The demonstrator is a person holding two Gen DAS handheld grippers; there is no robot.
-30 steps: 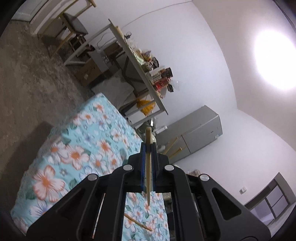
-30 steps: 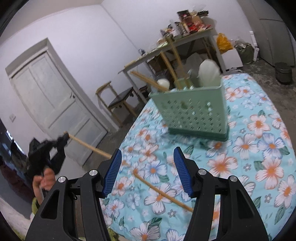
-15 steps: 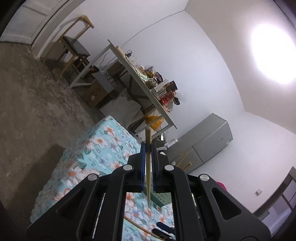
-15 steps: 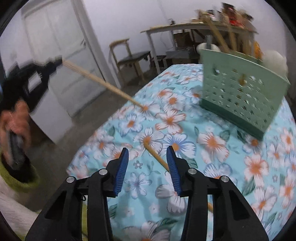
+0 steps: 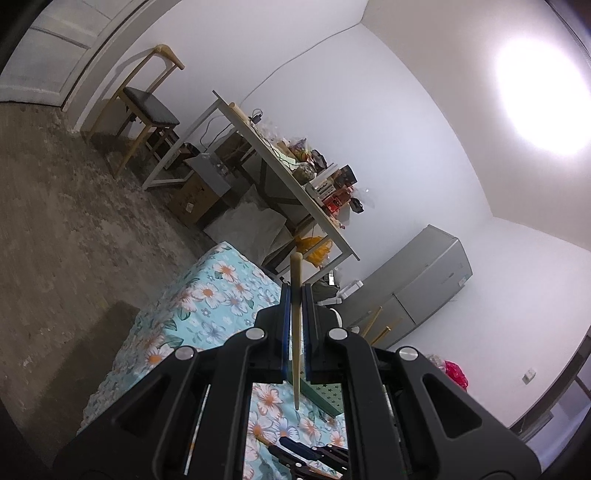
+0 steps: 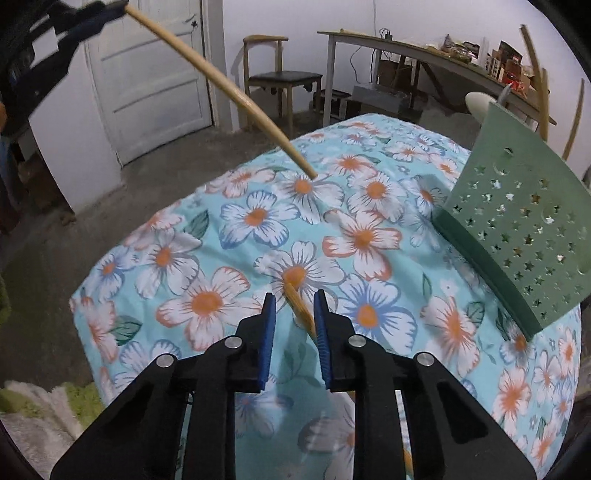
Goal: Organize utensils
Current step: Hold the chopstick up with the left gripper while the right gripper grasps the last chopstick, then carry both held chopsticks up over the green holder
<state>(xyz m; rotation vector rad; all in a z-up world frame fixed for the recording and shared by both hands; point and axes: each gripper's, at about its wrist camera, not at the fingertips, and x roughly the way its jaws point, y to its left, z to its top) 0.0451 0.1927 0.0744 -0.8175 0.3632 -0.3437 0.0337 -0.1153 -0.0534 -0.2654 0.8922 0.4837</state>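
My left gripper (image 5: 295, 295) is shut on a wooden chopstick (image 5: 296, 354) that sticks out past its pads. In the right wrist view that same chopstick (image 6: 221, 81) slants down from the left gripper (image 6: 92, 11) at the top left and hangs over the floral cloth. A second chopstick (image 6: 297, 306) lies on the cloth between the blue pads of my right gripper (image 6: 294, 325). Those jaws are closing around it with a gap still on the left side. A green perforated utensil holder (image 6: 517, 229) stands at the right with a white spoon (image 6: 478, 103) and several sticks in it.
The floral tablecloth (image 6: 258, 221) drops off at its left and near edges to bare floor. Beyond it are a white door (image 6: 147, 74), a wooden chair (image 6: 284, 77) and a long cluttered table (image 6: 424, 48). A grey cabinet (image 5: 417, 291) stands behind the holder.
My right gripper has dropped towards the cloth and its jaws have narrowed around the lying chopstick. The left gripper rose slightly at first, still gripping its chopstick.
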